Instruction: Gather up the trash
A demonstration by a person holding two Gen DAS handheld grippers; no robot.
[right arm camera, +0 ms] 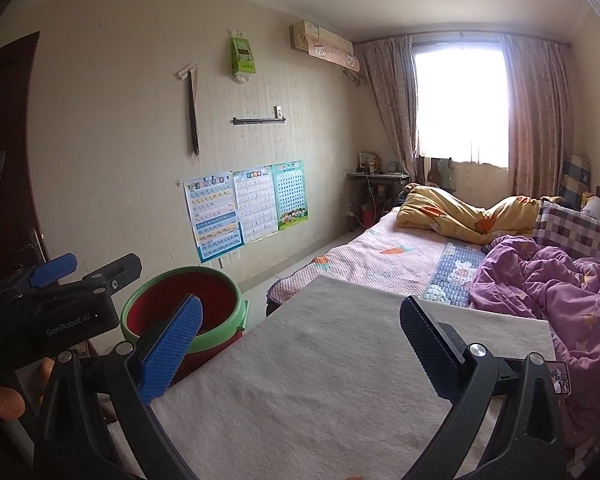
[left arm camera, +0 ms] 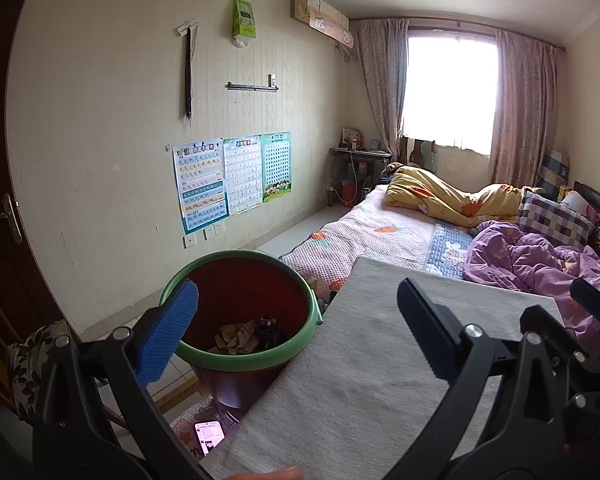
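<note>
Your left tool (left arm camera: pixel 300 328): fingers apart, nothing between them, hanging over the worktop's (left arm camera: pixel 360 380) left edge. Your right tool (right arm camera: pixel 302 344): also spread, nothing held, above the bare grey worktop. Bin (left arm camera: pixel 240 356), red with green rim, stands on the floor touching the worktop's left side; crumpled trash (left arm camera: pixel 248 336) lies in its bottom. Phone (left arm camera: pixel 209 436) near, below the bin. Bed (left arm camera: pixel 380 236) far right.

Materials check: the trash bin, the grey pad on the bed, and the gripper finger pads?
Trash bin: looks like moulded plastic, red-brown body with a green rim; smooth, faint sheen.
Grey pad: seems felt or woven cloth; matte, fuzzy, faint stains.
Left gripper finger pads: likely rubber or textured plastic; fine dimpled grid, matte. Right gripper pads look the same.
</note>
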